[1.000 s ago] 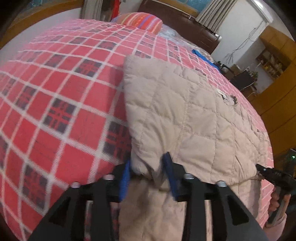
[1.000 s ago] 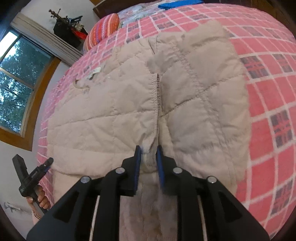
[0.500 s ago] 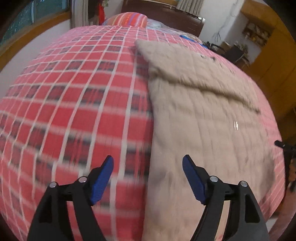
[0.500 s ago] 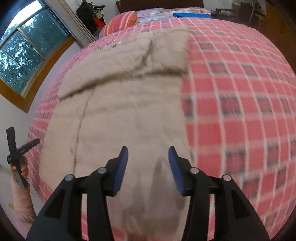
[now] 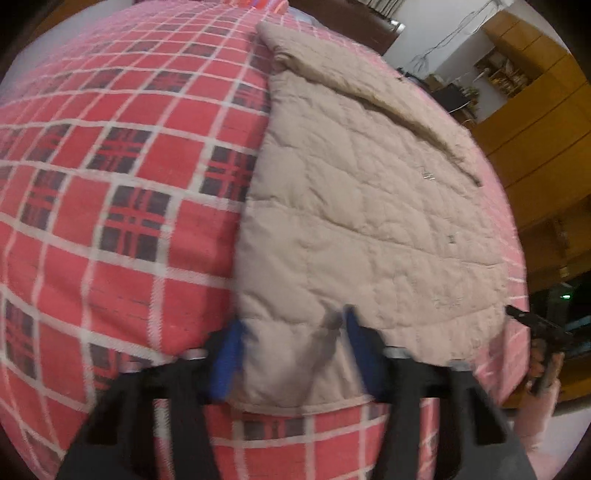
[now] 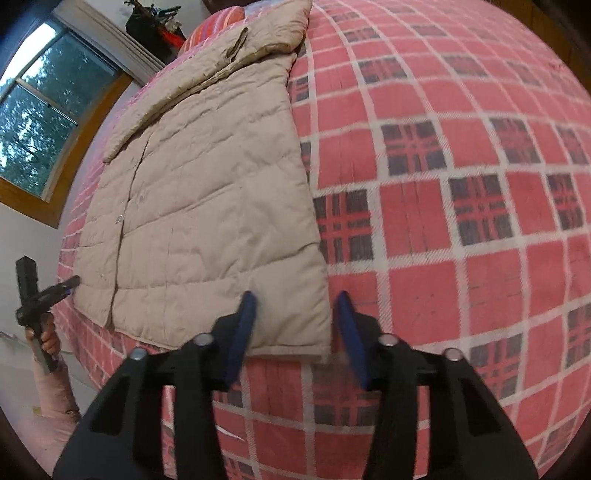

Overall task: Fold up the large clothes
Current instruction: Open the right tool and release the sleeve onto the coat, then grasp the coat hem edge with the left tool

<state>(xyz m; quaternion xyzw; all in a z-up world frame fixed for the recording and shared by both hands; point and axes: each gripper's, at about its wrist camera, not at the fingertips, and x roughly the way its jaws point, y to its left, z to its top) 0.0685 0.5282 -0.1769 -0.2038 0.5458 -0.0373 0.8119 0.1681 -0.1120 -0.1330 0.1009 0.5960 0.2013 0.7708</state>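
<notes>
Left gripper (image 5: pixel 291 332): jaws wide, blue pads either side of the near hem, left corner of the beige quilted padded coat (image 5: pixel 362 206); nothing clamped. Whether the pads touch the fabric: cannot tell, motion blur. Black plastic arms, silver bolts.

Right gripper (image 6: pixel 295 317): jaws wide, straddling the coat's (image 6: pixel 207 206) near right hem corner; left pad over fabric, right pad over bedspread just beside the coat edge. No grip on anything.

Coat spread flat on the red, white and dark plaid bedspread (image 5: pixel 110 206), hem at the near bed edge, far end folded over into a thicker layered band. Diamond-stitched quilting, puffy, matte, lightly creased. Front closure seam running lengthwise, seen from the right wrist; small metallic snap (image 6: pixel 118 219) on it. No readable labels or writing.

Bedspread (image 6: pixel 461 206): woven, soft-looking, white grid lines, dark plaid squares at intervals.

Person's hand (image 6: pixel 48 338) holding the left gripper's handle at far left of the right wrist view, pink sleeve below. Other hand (image 5: pixel 543 369) at right edge of the left wrist view.

Beyond: striped orange-red pillow (image 6: pixel 218 22) at the bed's far end, wood-framed window (image 6: pixel 40 110), wooden cabinets (image 5: pixel 535 122).
</notes>
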